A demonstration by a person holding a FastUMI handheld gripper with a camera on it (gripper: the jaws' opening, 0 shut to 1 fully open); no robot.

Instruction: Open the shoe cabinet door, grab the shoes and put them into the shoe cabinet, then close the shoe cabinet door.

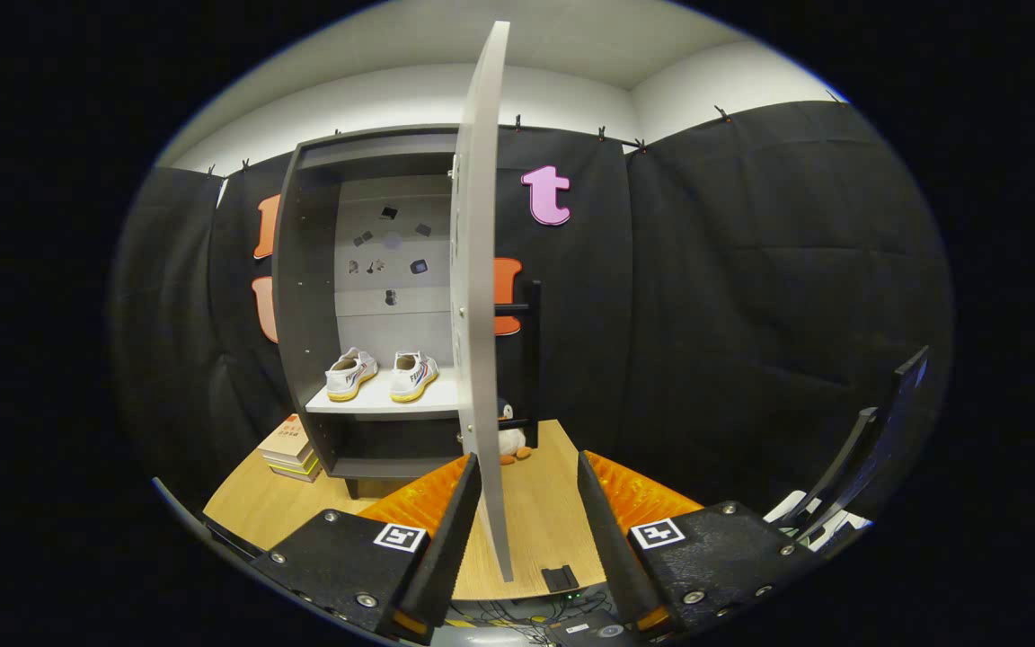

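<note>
The gripper [526, 503] fingers stand parted, the pale grey cabinet door [480, 270] edge-on between them, nearer the left one. The white yellow-soled shoes [381, 374] sit on the dark cabinet's white shelf [383, 402].

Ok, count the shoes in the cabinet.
2. Both sit side by side on the cabinet shelf: left shoe, right shoe, beyond the open gripper, whose fingers straddle the door edge. None visible elsewhere.
</note>
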